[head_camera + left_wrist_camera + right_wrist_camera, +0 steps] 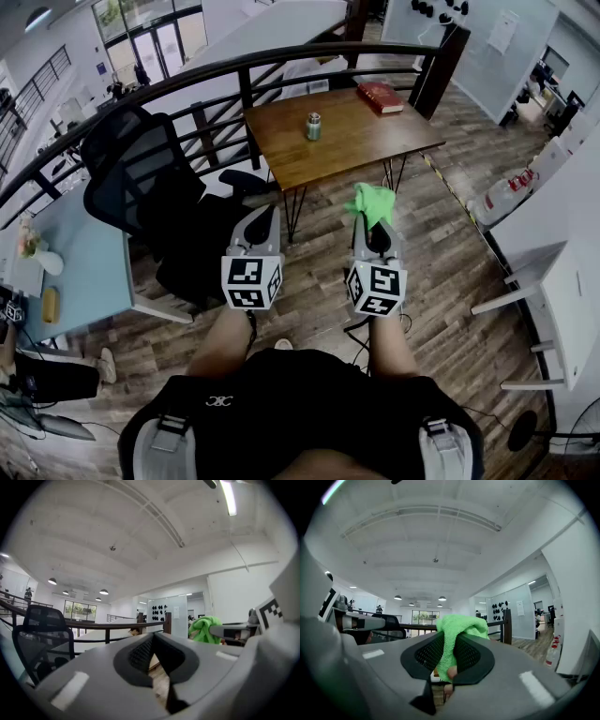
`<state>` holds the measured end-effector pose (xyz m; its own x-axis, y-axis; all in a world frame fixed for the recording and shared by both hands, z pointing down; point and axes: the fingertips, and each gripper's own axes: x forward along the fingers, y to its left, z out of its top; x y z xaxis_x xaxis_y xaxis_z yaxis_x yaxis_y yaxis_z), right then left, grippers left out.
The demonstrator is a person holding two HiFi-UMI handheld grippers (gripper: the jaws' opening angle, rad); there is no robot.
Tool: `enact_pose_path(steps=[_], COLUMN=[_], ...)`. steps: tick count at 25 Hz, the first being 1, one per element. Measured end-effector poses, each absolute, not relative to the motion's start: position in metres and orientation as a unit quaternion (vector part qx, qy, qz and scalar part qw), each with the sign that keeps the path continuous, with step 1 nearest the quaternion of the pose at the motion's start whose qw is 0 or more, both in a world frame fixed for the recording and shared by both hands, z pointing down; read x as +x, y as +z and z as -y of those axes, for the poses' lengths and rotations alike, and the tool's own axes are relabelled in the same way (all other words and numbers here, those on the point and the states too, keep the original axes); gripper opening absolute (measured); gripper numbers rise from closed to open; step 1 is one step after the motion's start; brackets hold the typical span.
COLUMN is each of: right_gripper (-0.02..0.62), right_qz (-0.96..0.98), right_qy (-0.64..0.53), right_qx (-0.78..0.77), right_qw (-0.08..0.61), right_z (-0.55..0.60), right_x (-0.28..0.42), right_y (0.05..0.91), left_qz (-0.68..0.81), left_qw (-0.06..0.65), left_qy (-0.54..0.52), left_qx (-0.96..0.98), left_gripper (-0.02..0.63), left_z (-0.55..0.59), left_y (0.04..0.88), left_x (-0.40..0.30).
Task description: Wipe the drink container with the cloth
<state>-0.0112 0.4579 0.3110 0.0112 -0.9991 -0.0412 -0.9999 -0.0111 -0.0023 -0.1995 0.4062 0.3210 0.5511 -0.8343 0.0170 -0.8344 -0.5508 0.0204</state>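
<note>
A small green-grey drink container (313,126) stands upright on the wooden table (366,141), far ahead of both grippers. My right gripper (373,228) is shut on a bright green cloth (371,202), which bunches out past the jaw tips; the cloth (454,637) fills the gap between the jaws in the right gripper view. My left gripper (260,221) is shut with nothing in it, its jaws (152,656) meeting tip to tip. Both grippers are held level at waist height, side by side, well short of the table. The green cloth (205,629) also shows in the left gripper view.
A red book (380,97) lies at the table's far right corner. A black office chair (141,178) stands left of the table, beside a light blue desk (80,272). A dark curved railing (206,80) runs behind the table. White furniture (553,300) stands at the right.
</note>
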Motion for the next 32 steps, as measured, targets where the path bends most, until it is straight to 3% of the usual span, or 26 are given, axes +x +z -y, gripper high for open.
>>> enact_pose_path(steps=[32], right_gripper=[0.055], right_qz=[-0.688], right_qy=[0.009], right_qx=[-0.726], right_qw=[0.015], right_z=[-0.403], right_x=[-0.054], right_y=[0.327], left_qz=[0.430], left_qw=[0.032], left_qy=[0.010], left_qx=[0.902], left_gripper=[0.052], left_z=[-0.336], left_y=[0.345], left_x=[-0.219])
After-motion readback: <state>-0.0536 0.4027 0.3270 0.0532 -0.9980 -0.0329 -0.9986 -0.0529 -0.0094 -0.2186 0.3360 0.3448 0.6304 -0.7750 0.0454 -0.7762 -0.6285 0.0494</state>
